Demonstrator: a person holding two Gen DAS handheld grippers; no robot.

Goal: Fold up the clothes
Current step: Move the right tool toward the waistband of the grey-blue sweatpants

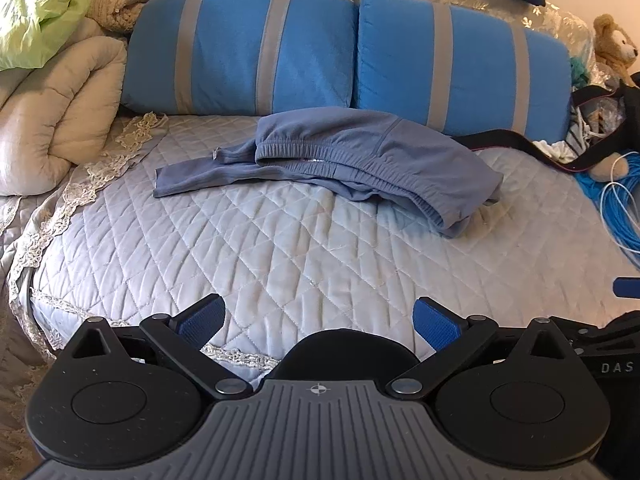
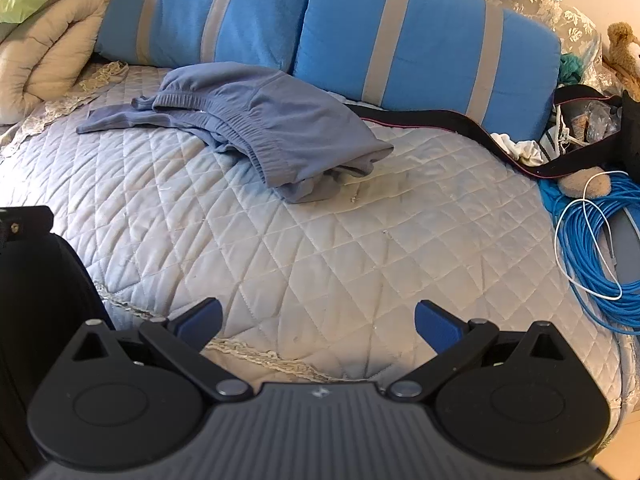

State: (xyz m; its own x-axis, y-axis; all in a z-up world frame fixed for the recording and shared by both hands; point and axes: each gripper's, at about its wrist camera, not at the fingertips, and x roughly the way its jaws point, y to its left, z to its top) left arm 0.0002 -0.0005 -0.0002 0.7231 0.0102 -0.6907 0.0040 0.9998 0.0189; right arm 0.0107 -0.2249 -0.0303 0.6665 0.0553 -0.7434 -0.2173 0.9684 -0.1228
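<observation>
Left wrist view: the grey-blue garment, apparently elastic-waisted trousers or shorts, is lying on the quilted bed at its far side, just in front of two blue striped pillows. Going left to right, a thin flat part is trailing out to the left, the gathered waistband is bunching in the middle, and the bulk is doubling over itself towards the right. The left gripper is hovering over the near edge of the bed with its fingers spread wide apart and holding nothing.

Right wrist view: the same garment is sitting far and to the left, well apart from the right gripper, whose fingers are likewise standing apart and empty. A black strap and a coil of blue cable are lying to the right.

Step in hand, as a judgement: the garment is showing rough, uneven layers, a state fitting either a loose heap awaiting folding or a careless fold just set down; the pictures are not settling which. Any further handling is calling for both grippers to be travelling far across the bed, and for thin, limp fabric edges to be pinched without gathering the quilt beneath.
</observation>
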